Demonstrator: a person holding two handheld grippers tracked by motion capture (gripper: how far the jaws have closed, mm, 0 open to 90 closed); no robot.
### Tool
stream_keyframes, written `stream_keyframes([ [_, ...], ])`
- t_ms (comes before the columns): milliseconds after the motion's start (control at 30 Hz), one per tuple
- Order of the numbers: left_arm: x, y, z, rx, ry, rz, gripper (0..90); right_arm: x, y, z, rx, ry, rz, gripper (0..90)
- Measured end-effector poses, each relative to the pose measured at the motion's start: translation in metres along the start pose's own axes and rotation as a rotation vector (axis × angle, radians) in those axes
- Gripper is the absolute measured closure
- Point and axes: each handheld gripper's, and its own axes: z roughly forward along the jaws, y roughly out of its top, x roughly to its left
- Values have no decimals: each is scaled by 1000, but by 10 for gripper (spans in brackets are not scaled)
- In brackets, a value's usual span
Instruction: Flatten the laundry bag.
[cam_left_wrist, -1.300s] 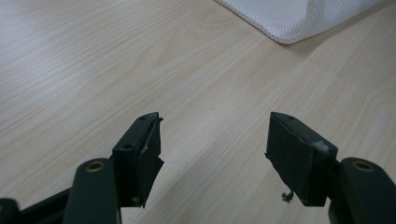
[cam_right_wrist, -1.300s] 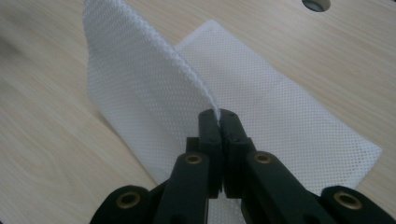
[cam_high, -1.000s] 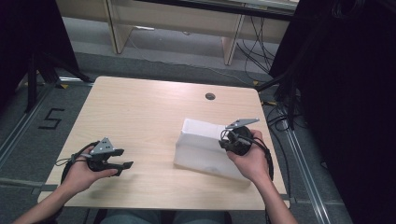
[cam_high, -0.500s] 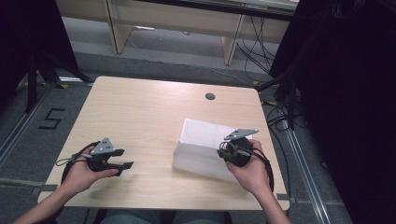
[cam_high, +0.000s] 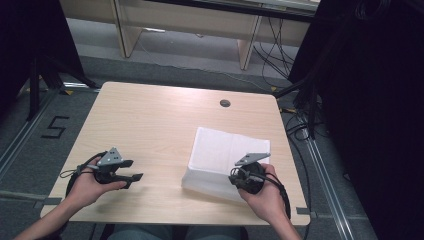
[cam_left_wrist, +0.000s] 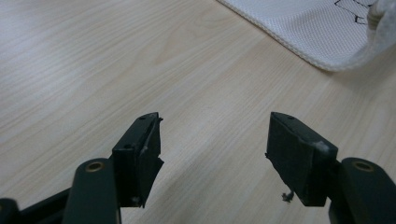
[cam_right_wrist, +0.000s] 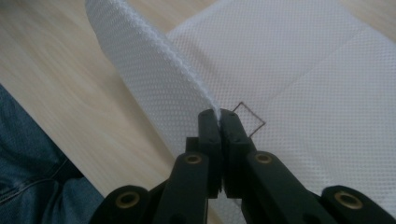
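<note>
On the light wood table (cam_high: 150, 120), right of centre toward the near edge, lies a white mesh cloth (cam_high: 225, 150); creased into panels, mostly flat. Right gripper (cam_high: 239, 179) sits over the cloth's near right corner, held in the right hand (cam_high: 265, 197). Right gripper view: jaws pressed together, clamped on the cloth's hemmed edge, which is lifted off the table and curls up and away to the left in a raised fold (cam_right_wrist: 144, 65); rest of the cloth lies flat beyond, with a small thin-lined square mark (cam_right_wrist: 250, 120) just past the jaw tips. Blue denim (cam_right_wrist: 32, 172) shows below the table edge in that view. Left gripper (cam_high: 131, 170) is well apart from the cloth, low over bare wood near the front left, held in the left hand (cam_high: 87, 182), pointing right. Left gripper view: jaws wide apart, nothing between them, just wood grain; the cloth's edge (cam_left_wrist: 299, 46) sits far off at top right, its corner lifted. Small dark round grommet hole (cam_high: 225, 103) near the table's far edge. Floor left of the table has a "5" marking (cam_high: 55, 127).
</note>
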Motion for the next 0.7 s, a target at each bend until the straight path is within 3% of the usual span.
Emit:
stream_keyframes([
  [133,-1,-1,1,-16,4,-15,351,8,-11,7,45,27,16,896],
  [300,0,0,0,2,3,6,351,14,-20,18,78,51,7,896],
  [367,-1,-1,1,-16,4,-13,351,18,-25,25,96,75,-4,896],
  [700,0,0,-1,11,-2,8,351,35,-32,38,151,149,-10,895],
])
